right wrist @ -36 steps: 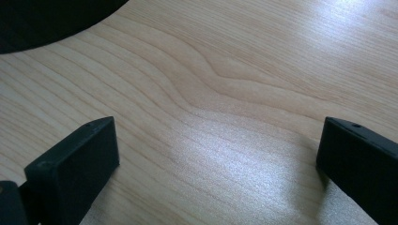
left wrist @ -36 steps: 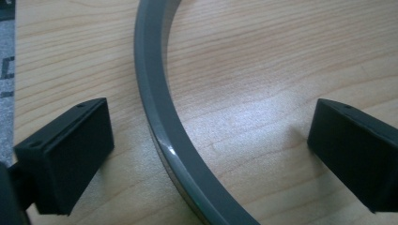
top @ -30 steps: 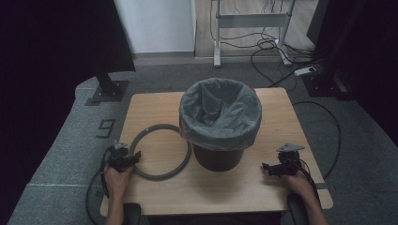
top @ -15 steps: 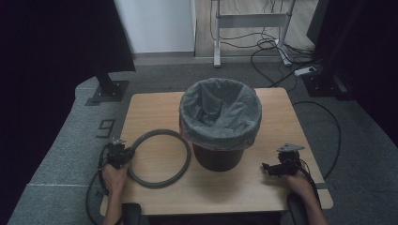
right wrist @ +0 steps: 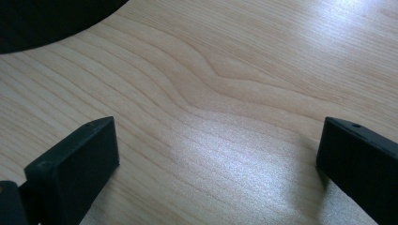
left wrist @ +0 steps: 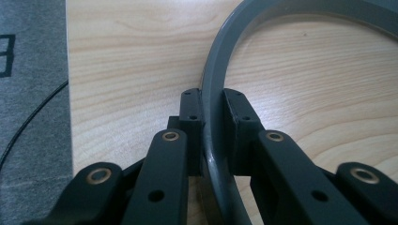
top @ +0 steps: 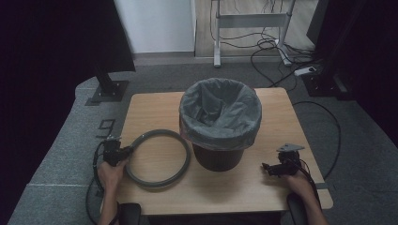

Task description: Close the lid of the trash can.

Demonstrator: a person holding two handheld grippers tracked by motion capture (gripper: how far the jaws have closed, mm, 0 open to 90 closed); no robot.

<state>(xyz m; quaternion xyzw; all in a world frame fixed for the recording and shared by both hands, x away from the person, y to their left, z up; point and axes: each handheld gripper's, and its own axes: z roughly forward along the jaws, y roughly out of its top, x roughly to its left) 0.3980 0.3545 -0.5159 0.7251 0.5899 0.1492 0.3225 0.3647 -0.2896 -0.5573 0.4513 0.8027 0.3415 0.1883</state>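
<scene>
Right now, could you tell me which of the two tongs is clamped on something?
The left tongs, shut on the grey ring beside the lined bin; the right tongs stand wide open over bare table.

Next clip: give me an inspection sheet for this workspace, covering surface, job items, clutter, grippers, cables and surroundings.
Surface: wooden table, bare grain.
Job's things: grey ring lying left of the lined bin, apart from it.
Clutter: nothing seen.
Grippers: left gripper has just closed, pads pressing the ring's rim; right gripper open over bare wood.
Cables: one trails from each gripper; more lie on the floor behind.
Surroundings: grey carpet, white metal frame, dark curtains at the sides.
</scene>
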